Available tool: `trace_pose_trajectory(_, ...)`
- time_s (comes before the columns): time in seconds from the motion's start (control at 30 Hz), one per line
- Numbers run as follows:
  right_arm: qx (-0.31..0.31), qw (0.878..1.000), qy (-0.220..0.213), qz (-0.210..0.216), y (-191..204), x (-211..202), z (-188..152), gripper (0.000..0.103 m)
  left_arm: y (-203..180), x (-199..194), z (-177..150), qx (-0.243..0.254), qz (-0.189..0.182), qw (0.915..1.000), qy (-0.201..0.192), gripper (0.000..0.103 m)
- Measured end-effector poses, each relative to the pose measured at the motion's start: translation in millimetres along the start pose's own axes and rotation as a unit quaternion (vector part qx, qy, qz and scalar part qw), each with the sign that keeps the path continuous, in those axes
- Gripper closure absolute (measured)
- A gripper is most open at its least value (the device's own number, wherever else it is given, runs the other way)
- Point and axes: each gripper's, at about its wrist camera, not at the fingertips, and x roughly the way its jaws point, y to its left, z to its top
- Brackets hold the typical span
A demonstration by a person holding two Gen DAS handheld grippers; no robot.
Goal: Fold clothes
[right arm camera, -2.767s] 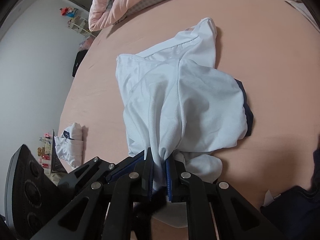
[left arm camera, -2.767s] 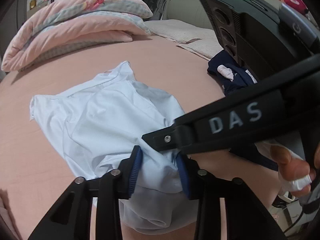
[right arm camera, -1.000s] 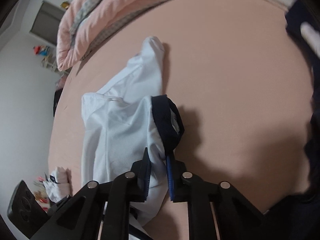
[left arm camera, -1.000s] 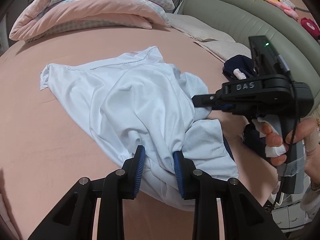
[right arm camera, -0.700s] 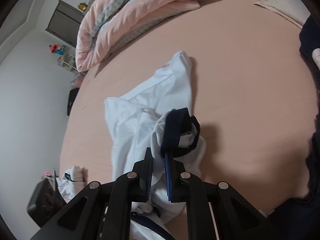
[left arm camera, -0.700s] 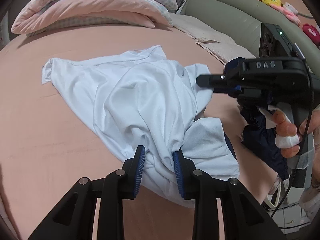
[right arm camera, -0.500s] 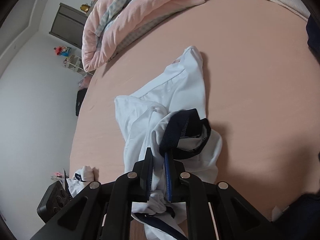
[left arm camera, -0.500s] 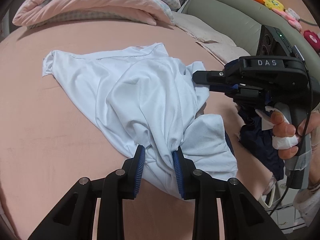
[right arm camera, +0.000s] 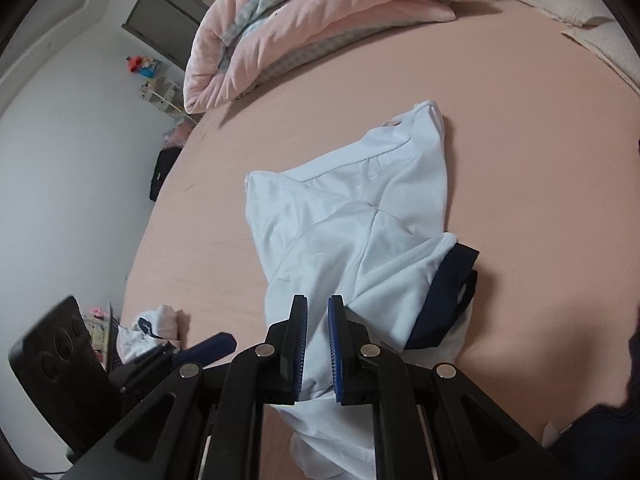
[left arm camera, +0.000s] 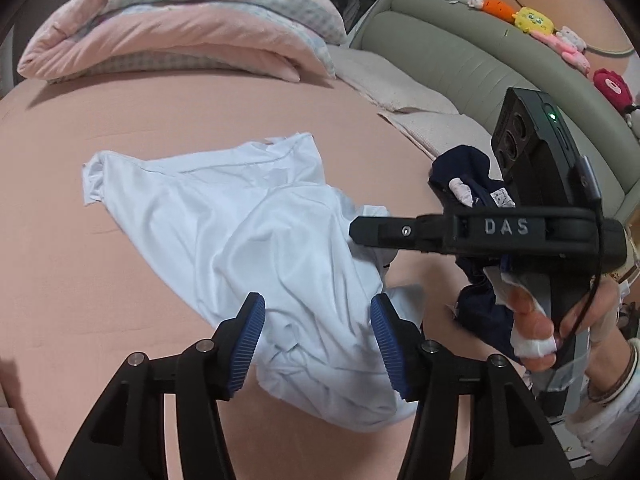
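Note:
A white shirt (left arm camera: 256, 232) lies crumpled on the pink bed sheet (left arm camera: 80, 280). My left gripper (left arm camera: 316, 340) stands open over its near end, one blue pad on each side of the cloth. My right gripper (left arm camera: 356, 232) comes in from the right, held by a hand (left arm camera: 580, 312), with its tip at the shirt's right edge. In the right wrist view the right gripper (right arm camera: 317, 340) has only a narrow gap between its fingers, with the white shirt (right arm camera: 360, 220) in it. A navy trim (right arm camera: 444, 296) shows at the shirt's right side.
A folded pink quilt (left arm camera: 168, 36) lies at the far end of the bed. Pillows (left arm camera: 400, 92) and a grey-green headboard (left arm camera: 460, 52) are on the right. A dark navy garment (left arm camera: 464, 172) lies behind the right gripper. A small white bundle (right arm camera: 156, 324) sits at the bed's left edge.
My left gripper has opened and let go of the shirt. The right gripper has lowered the raised part, and the shirt now lies flatter on the bed.

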Motion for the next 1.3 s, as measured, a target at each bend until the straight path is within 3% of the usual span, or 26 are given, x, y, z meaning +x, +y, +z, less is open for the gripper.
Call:
trace_pose_trajectory(0.2, 0.028, 0.999, 0.015, 0.013, -13.4, 2.8, -4.6, 0.094, -15.2, 27.1, 13.4, 0.024, 0.008, 0.9991, 0.034, 0.044)
trace_pose_trajectory(0.4, 0.035, 0.999, 0.018, 0.027, -16.5, -3.6, -4.2, 0.094, -14.4, 52.9, 15.9, 0.025, 0.020, 0.9983, 0.049, 0.045)
trace_pose_trajectory(0.43, 0.036, 0.999, 0.018, 0.025, -16.9, -4.7, -3.9, 0.094, -8.8, 52.0, 14.5, 0.010, 0.017, 0.9989, 0.044, 0.046)
trace_pose_trajectory(0.5, 0.042, 0.999, 0.022, 0.024, -19.3, -5.9, -3.5, 0.093, 0.8, 49.9, 11.9, -0.016, 0.008, 0.9992, 0.036, 0.066)
trace_pose_trajectory(0.53, 0.046, 0.998, 0.025, 0.024, -20.9, -6.1, -3.3, 0.093, 3.2, 49.1, 11.5, -0.021, 0.003, 0.9991, 0.036, 0.067)
trace_pose_trajectory(0.57, 0.052, 0.998, 0.029, 0.024, -22.7, -6.0, -3.2, 0.090, 5.3, 48.9, 11.6, -0.025, -0.001, 0.9990, 0.038, 0.069)
trace_pose_trajectory(0.67, 0.074, 0.996, 0.044, 0.007, -30.1, -3.2, -4.6, 0.042, 9.1, 46.0, 12.4, -0.029, -0.007, 0.9986, 0.044, 0.071)
trace_pose_trajectory(0.7, 0.083, 0.996, 0.041, 0.005, -33.1, -3.5, -6.1, 0.037, 9.6, 44.4, 12.9, -0.030, -0.006, 0.9987, 0.042, 0.071)
trace_pose_trajectory(0.87, 0.110, 0.993, 0.046, -0.011, -45.0, 0.5, -9.1, 0.037, 12.2, 40.1, 12.6, -0.034, -0.009, 0.9985, 0.041, 0.072)
trace_pose_trajectory(1.07, 0.096, 0.993, 0.036, -0.055, -46.6, 5.1, -7.5, 0.037, 9.6, 42.6, 7.4, -0.014, 0.007, 0.9989, 0.044, 0.072)
trace_pose_trajectory(1.3, 0.138, 0.987, 0.044, -0.074, -64.0, 16.2, -8.2, 0.037, 7.6, 38.6, -2.7, 0.009, 0.031, 0.9987, 0.038, 0.075)
